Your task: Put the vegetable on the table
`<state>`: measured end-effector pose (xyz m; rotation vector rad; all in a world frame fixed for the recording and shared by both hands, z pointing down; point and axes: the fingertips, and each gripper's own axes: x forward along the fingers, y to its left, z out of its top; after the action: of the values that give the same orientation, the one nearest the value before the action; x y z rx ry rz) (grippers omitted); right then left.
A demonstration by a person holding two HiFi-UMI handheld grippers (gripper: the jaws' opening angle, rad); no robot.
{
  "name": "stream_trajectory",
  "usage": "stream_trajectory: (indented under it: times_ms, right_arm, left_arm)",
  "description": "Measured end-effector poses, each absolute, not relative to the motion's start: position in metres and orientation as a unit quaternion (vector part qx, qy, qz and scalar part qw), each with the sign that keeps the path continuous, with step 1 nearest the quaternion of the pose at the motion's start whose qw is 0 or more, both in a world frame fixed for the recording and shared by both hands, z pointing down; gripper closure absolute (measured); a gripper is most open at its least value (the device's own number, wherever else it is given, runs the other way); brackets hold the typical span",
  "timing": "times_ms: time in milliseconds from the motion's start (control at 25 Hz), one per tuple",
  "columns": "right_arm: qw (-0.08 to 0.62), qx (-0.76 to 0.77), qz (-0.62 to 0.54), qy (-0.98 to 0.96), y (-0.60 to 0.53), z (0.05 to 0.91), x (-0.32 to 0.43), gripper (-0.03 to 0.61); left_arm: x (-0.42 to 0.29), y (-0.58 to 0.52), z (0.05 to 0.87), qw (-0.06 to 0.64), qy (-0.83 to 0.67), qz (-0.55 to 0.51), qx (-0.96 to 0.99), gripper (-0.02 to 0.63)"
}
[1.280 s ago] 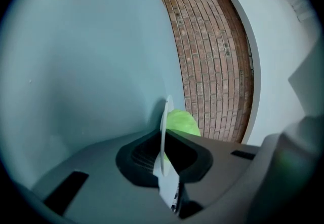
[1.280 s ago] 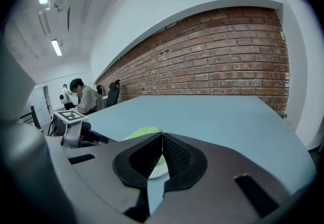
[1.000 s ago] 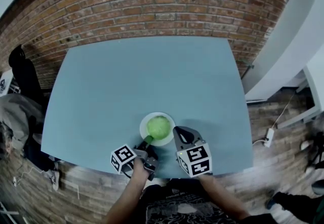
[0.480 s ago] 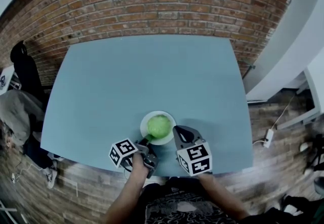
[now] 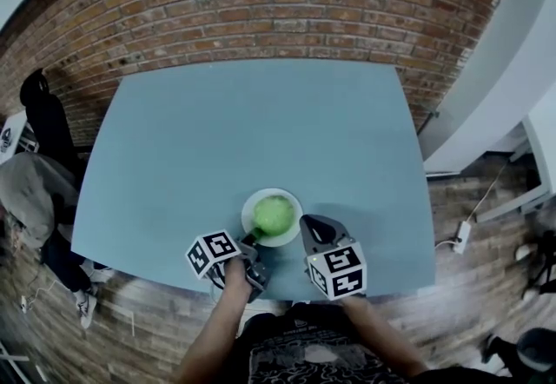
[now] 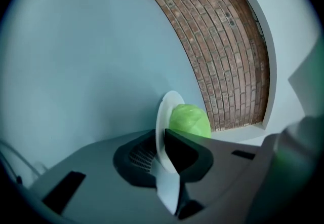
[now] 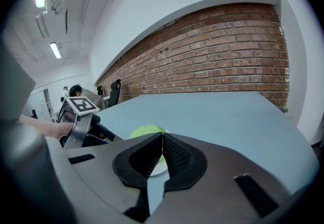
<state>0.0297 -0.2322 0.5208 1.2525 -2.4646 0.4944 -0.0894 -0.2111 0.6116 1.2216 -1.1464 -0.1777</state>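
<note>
Clamping plate (image 5: 293, 202) rim as before, left claw (image 5: 252, 239); right claw (image 5: 305, 224) closed, empty; cabbage (image 5: 274, 215) unmoved.

Round green cabbage (image 5: 274, 215) on white plate (image 5: 248, 210)

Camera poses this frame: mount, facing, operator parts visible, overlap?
Head view: on the person's head, steeply down at the table, plate and vegetable; both forearms, left gripper, right gripper show.
Left gripper view: on the left gripper, along its jaws shut on the plate rim, toward the brick wall; only that gripper shows.
Right gripper view: on the right gripper, across the table past its shut, empty jaws; left hand and marker cube show.
Shared: all three see the vegetable.
</note>
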Motion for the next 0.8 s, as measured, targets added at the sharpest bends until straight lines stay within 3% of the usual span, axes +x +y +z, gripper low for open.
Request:
stream_trajectory:
  times_ms: [800]
  right_arm:
    - [0.170, 0.440, 0.175, -0.864, -0.230, 0.522, 0.012, 0.569]
  left_arm:
    - [-0.102, -0.218, 0.610, 0.614, -0.516, 0.051, 0.596, 0.558]
